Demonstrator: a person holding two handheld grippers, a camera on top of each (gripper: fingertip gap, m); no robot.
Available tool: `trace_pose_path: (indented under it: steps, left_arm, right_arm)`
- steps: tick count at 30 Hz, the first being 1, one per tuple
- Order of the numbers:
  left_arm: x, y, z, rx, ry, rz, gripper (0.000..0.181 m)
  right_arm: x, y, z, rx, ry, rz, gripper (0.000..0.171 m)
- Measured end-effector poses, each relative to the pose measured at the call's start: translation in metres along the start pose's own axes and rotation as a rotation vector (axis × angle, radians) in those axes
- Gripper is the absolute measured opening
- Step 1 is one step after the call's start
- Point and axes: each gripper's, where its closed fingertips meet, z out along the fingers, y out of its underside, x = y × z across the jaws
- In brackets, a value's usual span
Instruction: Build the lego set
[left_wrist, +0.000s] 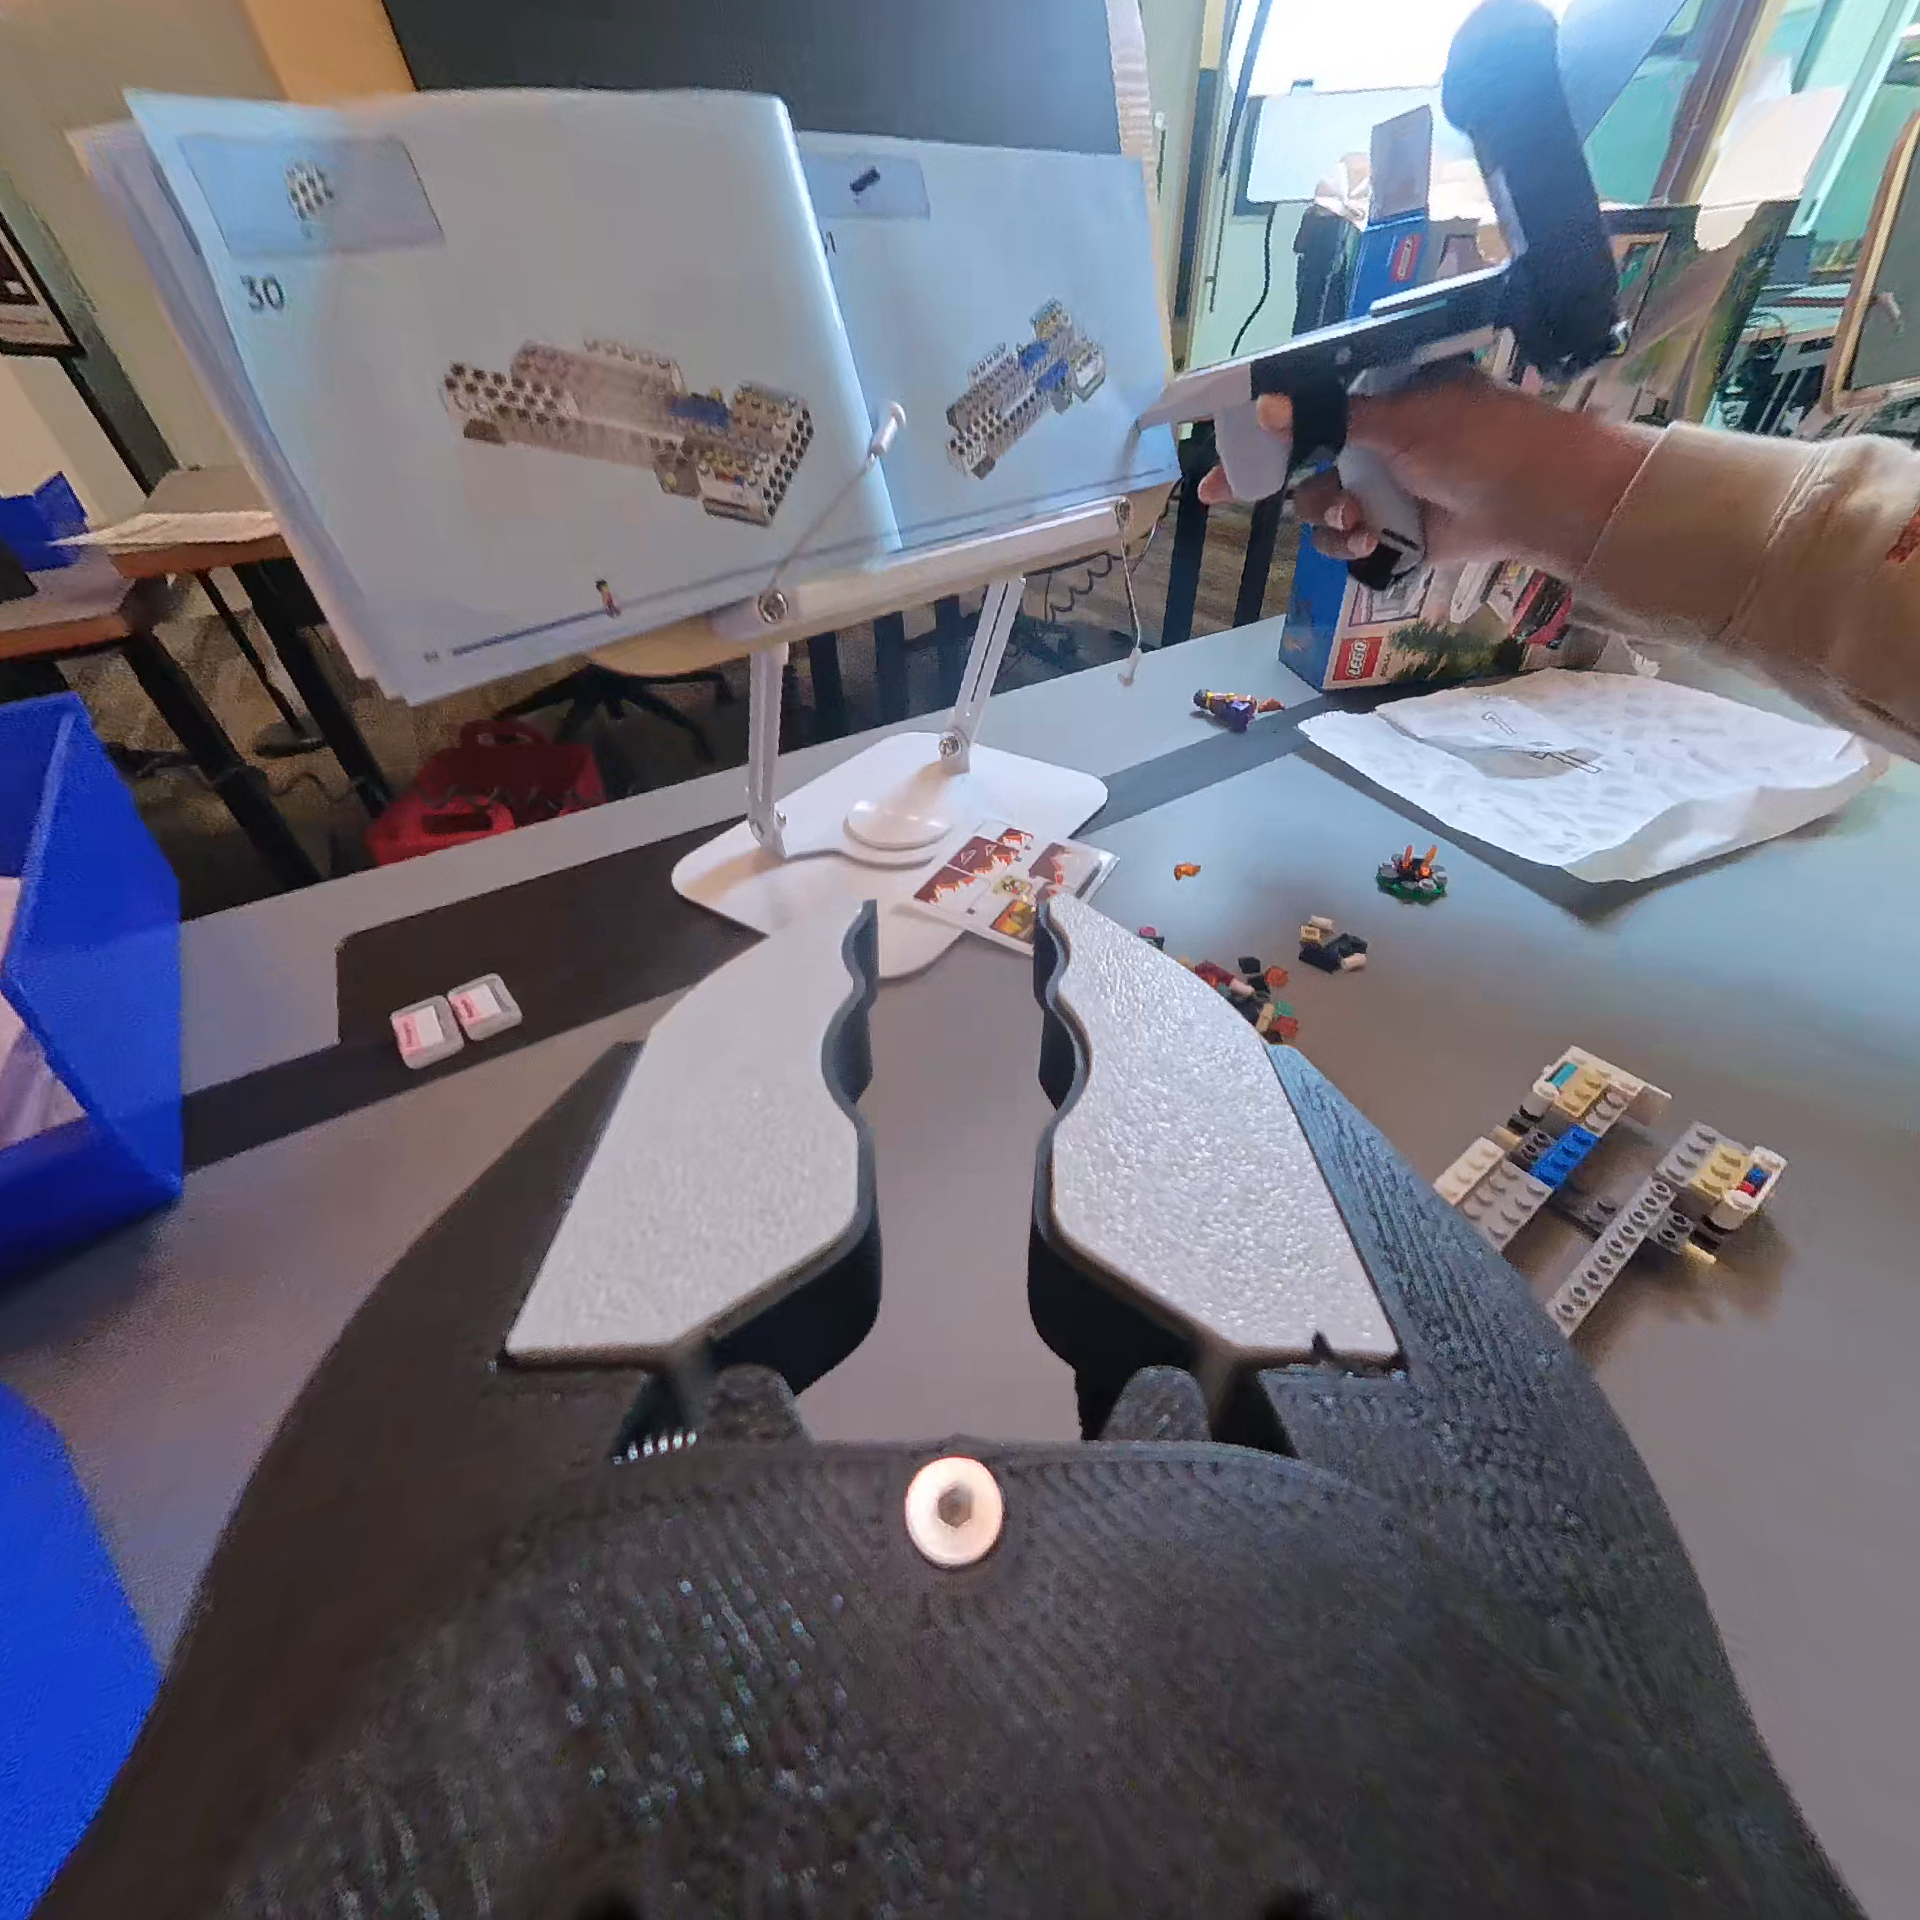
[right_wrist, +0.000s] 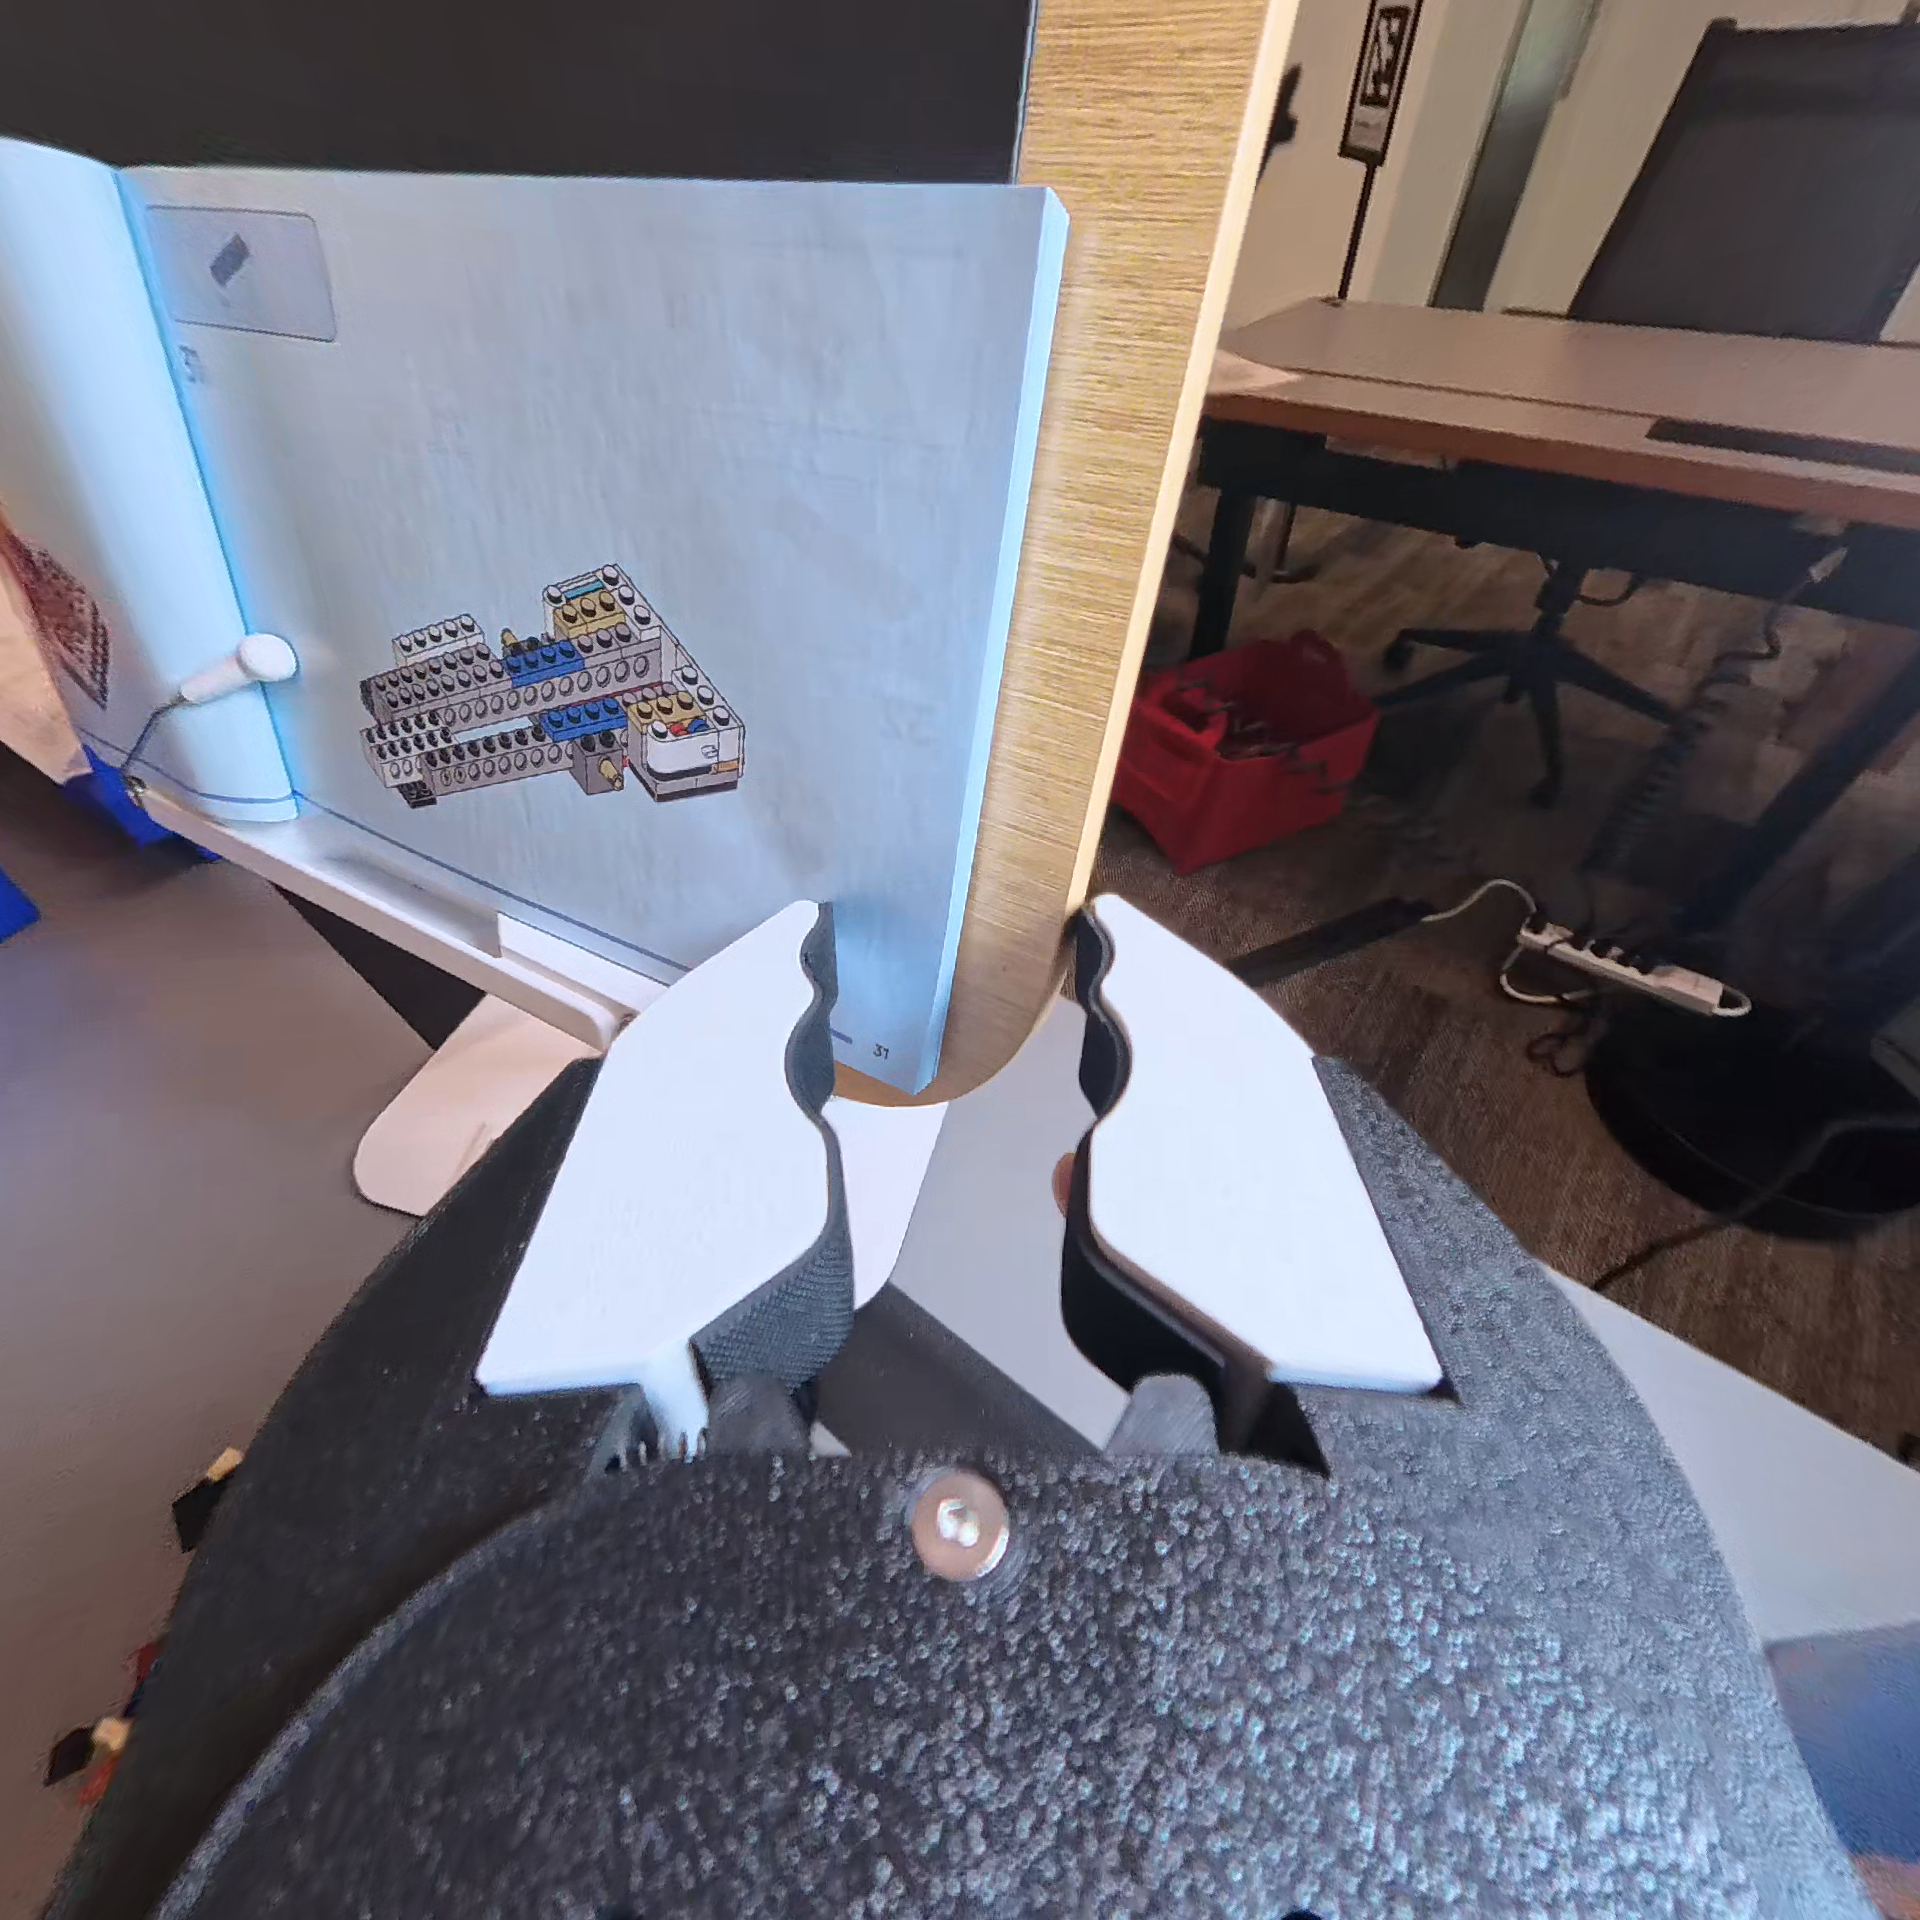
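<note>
right gripper (right_wrist: 951, 997) jaws apart at instruction booklet (right_wrist: 623, 499) corner, left gripper (left_wrist: 951, 966) empty

Bookstand (left_wrist: 894, 821) ahead (bricks (left_wrist: 1247, 987) rightward)

Instruction booklet (left_wrist: 644, 343) sits propped on its stand (left_wrist: 894, 821) at the back of the bench (left_wrist: 1662, 1455); sticker sheet (left_wrist: 1013, 883) just before the stand's base, loose bricks (left_wrist: 1247, 987) right of it, partly built model (left_wrist: 1600, 1164) nearer right, probably untouched.

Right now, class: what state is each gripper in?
Left gripper: open, empty, above the table.
Right gripper: open, empty, fingers either side of the instruction booklet corner.
</note>
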Motion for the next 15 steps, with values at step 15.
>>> trace_pose_path:
  steps: [15]
  left_arm:
    - [0.034,0.019,-0.021,0.116,0.024,0.028,0.03]
  right_arm:
    - [-0.173,0.075,-0.218,0.176,0.003,-0.074,0.05]
